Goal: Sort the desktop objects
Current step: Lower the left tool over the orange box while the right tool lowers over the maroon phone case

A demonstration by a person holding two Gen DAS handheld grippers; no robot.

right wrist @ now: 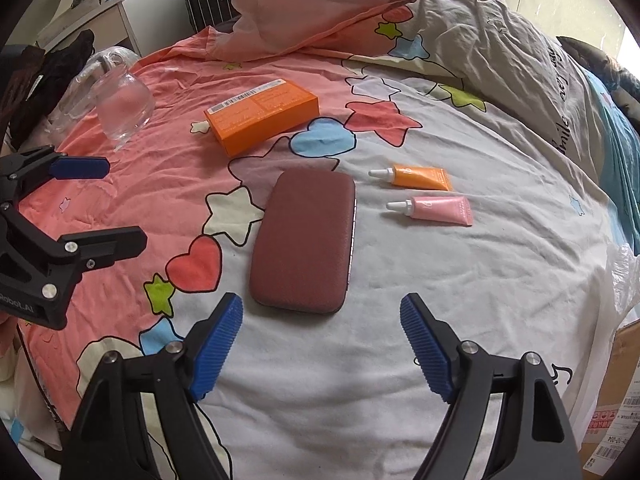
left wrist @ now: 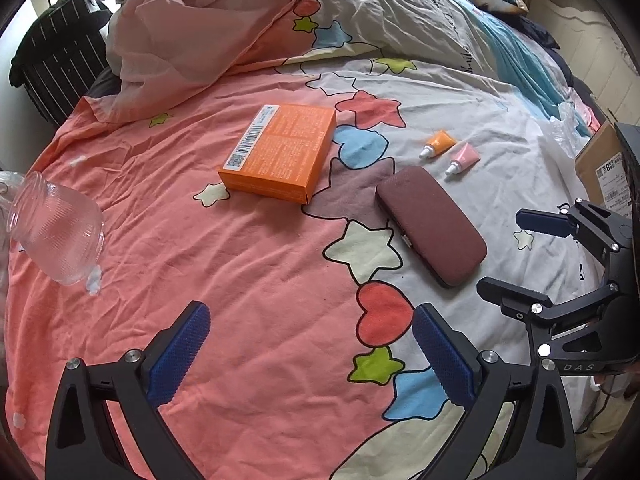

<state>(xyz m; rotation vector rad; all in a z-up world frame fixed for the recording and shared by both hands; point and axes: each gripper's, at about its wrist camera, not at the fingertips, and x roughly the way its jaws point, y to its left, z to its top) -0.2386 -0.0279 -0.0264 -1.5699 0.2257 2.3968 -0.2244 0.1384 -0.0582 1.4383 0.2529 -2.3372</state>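
An orange box [left wrist: 280, 154] [right wrist: 262, 114] lies flat on the patterned bedspread. A maroon case [left wrist: 430, 224] [right wrist: 306, 240] lies to its right. An orange tube [left wrist: 438, 143] [right wrist: 416, 177] and a pink tube [left wrist: 463, 158] [right wrist: 434, 209] lie side by side beyond the case. A clear glass jar [left wrist: 56, 232] [right wrist: 122, 100] lies on its side at the left. My left gripper [left wrist: 310, 354] [right wrist: 116, 204] is open and empty over the pink part of the spread. My right gripper [right wrist: 322, 346] [left wrist: 504, 254] is open and empty, just short of the case.
A crumpled pink sheet [left wrist: 192, 28] is heaped at the back of the bed. A cardboard box [left wrist: 604, 168] [right wrist: 616, 400] stands at the right edge beside a plastic bag [right wrist: 624, 276]. A dark striped item [left wrist: 56, 60] sits at the back left.
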